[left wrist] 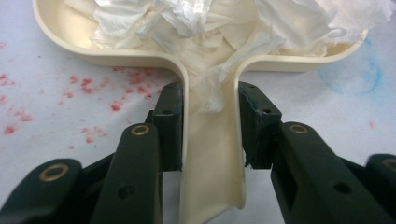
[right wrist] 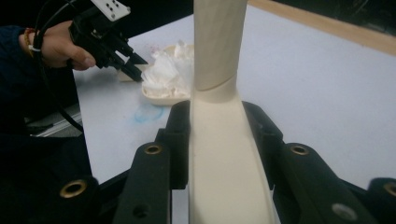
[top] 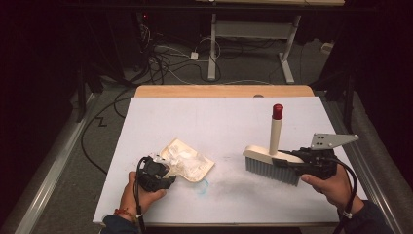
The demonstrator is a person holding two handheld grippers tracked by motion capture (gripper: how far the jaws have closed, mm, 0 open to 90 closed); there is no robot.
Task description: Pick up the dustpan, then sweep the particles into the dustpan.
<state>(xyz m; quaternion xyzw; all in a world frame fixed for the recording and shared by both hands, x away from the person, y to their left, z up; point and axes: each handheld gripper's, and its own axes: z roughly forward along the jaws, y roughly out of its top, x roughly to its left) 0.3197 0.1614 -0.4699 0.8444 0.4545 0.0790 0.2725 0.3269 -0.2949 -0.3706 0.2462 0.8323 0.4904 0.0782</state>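
On the white worktop [top: 219, 122], the left claw [top: 163, 171] sits at about seven o'clock from the sheet's middle and is clenched on the stem-like handle of a cream dustpan [top: 187, 163]. In the left gripper view its jaws press both sides of that handle [left wrist: 212, 154], and the dustpan [left wrist: 70, 32] spreads out at twelve o'clock from them, lying flat on the sheet. Crumpled white paper [left wrist: 187, 18] is heaped inside it and trails down into the neck of the handle. Red specks [left wrist: 86, 84] dot the sheet at ten o'clock of the jaws, and a faint blue smear [left wrist: 355, 74] lies at two o'clock.

The right claw [top: 287, 158] is at about four o'clock from the middle, grasping a cream hand brush [top: 265, 158] by its back. Its grey bristles [top: 272, 170] point down toward the worktop, and its handle stands upright, ending in a red cap [top: 277, 111]. In the right gripper view the jaws squeeze the brush back [right wrist: 224, 163] from both sides, and the dustpan [right wrist: 166, 95] with the other claw [right wrist: 137, 65] shows at ten o'clock, well apart from the brush.
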